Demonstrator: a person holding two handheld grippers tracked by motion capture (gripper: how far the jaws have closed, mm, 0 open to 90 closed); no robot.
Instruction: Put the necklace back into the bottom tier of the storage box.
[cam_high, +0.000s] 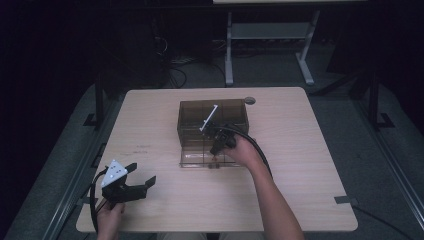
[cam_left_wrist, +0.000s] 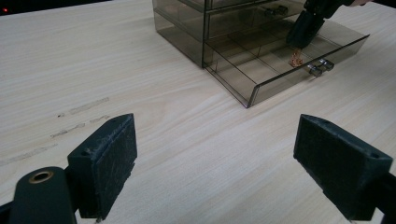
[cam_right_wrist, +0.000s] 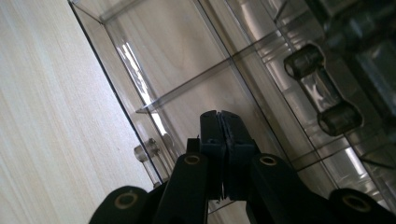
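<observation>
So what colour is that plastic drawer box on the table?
Smoky transparent grey-brown plastic drawer box, clearest in the left gripper view.

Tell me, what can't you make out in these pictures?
- Small coppery thing under the right gripper in the open drawer: too small to name in the left gripper view; the high view is too dim.
- What the right gripper pinches: hidden between its closed jaws in the right gripper view.
- White stick on the cabinet: too small to identify.

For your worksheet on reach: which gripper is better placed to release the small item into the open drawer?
Right. The right gripper hangs shut inside the open drawer, the small item at its tip; the left gripper rests open, apart.
</observation>
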